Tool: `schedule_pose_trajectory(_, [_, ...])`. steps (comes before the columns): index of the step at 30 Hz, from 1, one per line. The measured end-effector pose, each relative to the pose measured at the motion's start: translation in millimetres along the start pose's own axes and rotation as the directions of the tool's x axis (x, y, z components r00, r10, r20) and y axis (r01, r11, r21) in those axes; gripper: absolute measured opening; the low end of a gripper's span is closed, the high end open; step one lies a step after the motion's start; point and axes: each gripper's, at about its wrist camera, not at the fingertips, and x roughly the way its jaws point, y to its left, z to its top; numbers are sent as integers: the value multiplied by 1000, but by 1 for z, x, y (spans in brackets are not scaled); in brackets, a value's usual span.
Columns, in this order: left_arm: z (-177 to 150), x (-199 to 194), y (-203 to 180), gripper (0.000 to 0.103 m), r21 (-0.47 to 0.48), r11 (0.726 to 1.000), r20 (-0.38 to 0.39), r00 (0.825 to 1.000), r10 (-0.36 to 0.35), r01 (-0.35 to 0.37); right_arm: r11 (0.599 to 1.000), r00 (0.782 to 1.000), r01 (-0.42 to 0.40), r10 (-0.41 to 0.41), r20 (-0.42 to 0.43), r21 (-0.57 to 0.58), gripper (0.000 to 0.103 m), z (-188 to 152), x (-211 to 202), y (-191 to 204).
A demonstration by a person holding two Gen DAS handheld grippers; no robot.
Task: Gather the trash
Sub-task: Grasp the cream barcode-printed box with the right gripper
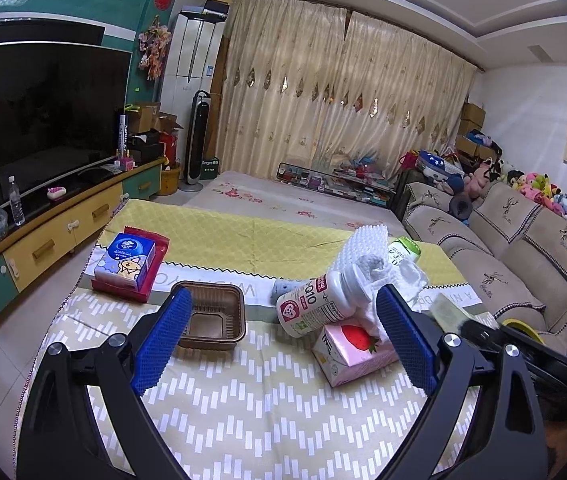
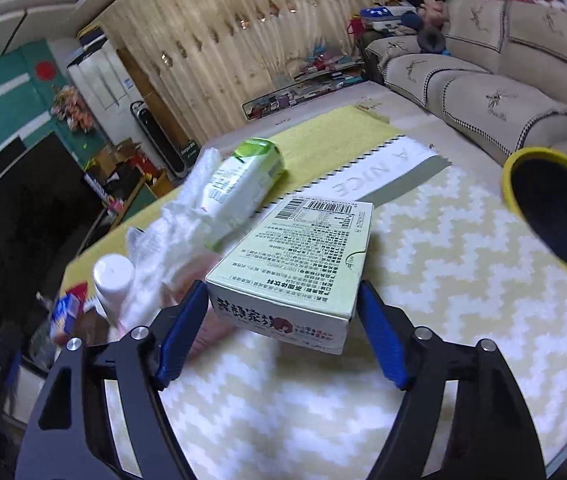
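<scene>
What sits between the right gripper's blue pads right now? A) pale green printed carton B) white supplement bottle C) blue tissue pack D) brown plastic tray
A: in the right wrist view the pale green carton, barcode side up, lies between the right gripper pads.

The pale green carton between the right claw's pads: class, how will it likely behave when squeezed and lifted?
The pale green carton is thin card, so it probably dents under pressure. It looks light. Its flat sides should neither roll nor slip.
</scene>
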Motion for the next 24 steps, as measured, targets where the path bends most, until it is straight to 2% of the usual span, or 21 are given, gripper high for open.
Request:
schedule_pose_trajectory(5, [-4,7,-6,92,29,1000,-24,1000,9,-8,993,998,24,-31,-55,-117,72,-8,-15,-28])
schedule_pose_trajectory(8, [-5,11,-9,92,43,999,-40,999,3,-1,984,991,44,-65,-120,-171,72,-13,-17,-46])
schedule_pose_trajectory(12, [-8,16,-15,92,66,998,-64,998,-12,16,986,978,78,-105,-180,-149,73,-14,-11,-65])
schedule_pose_trajectory(14, [-10,19,-19,92,79,997,-75,997,-18,24,988,974,93,-116,-193,-122,83,-11,-7,-69])
schedule_pose_trajectory(19, [-13,24,-26,92,107,994,-93,995,-25,35,989,971,118,-134,-198,-94,88,10,3,-63])
schedule_pose_trajectory(21, [-14,25,-27,92,105,993,-101,994,-38,49,975,964,184,-203,-171,-123,89,18,9,-55])
schedule_pose_trajectory(24, [-14,26,-26,92,103,993,-108,993,-47,58,962,949,232,-256,-186,-141,89,18,20,-52])
